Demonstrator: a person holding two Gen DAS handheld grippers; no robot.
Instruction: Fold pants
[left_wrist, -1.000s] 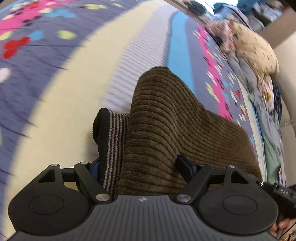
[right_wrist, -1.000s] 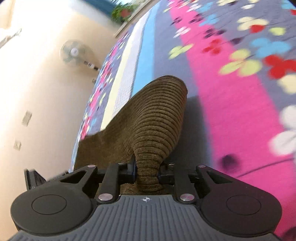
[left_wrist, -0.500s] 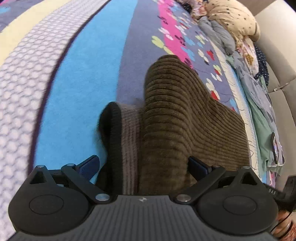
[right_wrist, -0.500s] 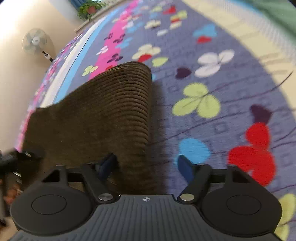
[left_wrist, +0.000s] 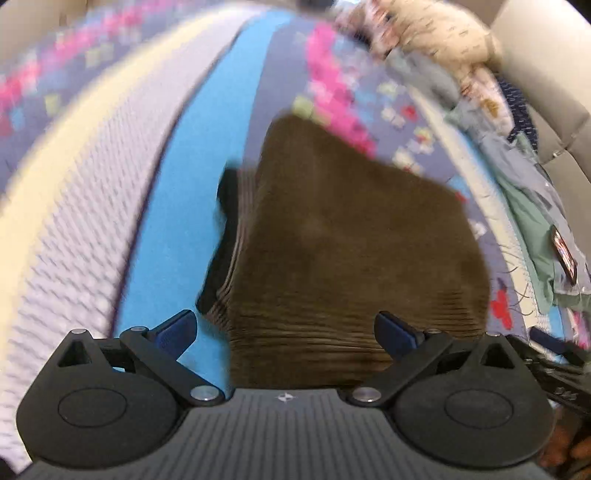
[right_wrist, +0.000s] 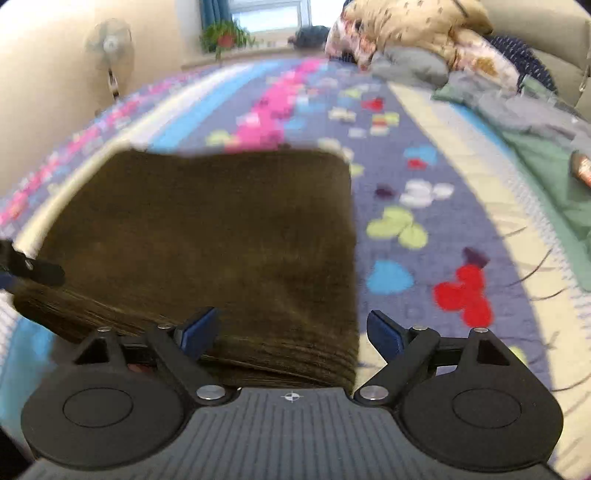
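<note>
Both my fingers now apart, just let go | pants (right_wrist: 207, 240) folded, flat centre-frame on bed (right_wrist: 424, 177) | fold looks done

A home bedroom: a floral bedspread (right_wrist: 424, 206) covers the bed, with a pedestal fan (right_wrist: 109, 48), a potted plant (right_wrist: 223, 37) and heaped bedding (right_wrist: 417, 26).
</note>
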